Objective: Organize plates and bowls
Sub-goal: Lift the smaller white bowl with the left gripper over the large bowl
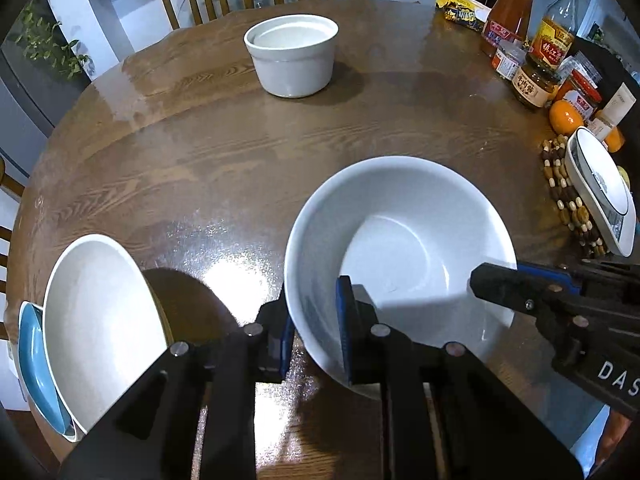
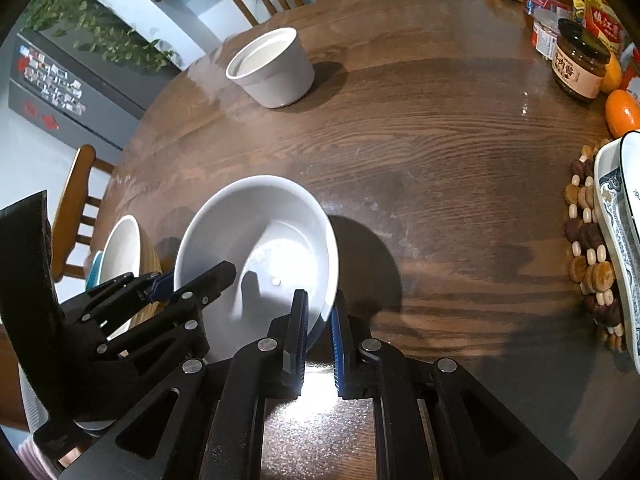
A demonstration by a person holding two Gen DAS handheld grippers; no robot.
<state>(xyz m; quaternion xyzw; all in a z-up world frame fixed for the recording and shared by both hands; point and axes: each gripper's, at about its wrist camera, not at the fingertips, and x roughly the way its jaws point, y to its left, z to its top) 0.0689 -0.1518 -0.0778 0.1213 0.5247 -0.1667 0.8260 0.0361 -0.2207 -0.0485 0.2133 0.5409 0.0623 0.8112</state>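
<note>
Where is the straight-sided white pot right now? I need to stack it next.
The straight-sided white pot stands alone at the far side of the wooden table, near the chairs, well beyond the wide white bowl held in both jaws.

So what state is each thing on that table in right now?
Big bowl: empty, upright, gripped on two sides of its rim.
Left gripper: shut on the bowl's rim.
Right gripper: shut on the bowl's rim.
Pot: upright, apart.
White plate: stacked on blue plate.
</note>
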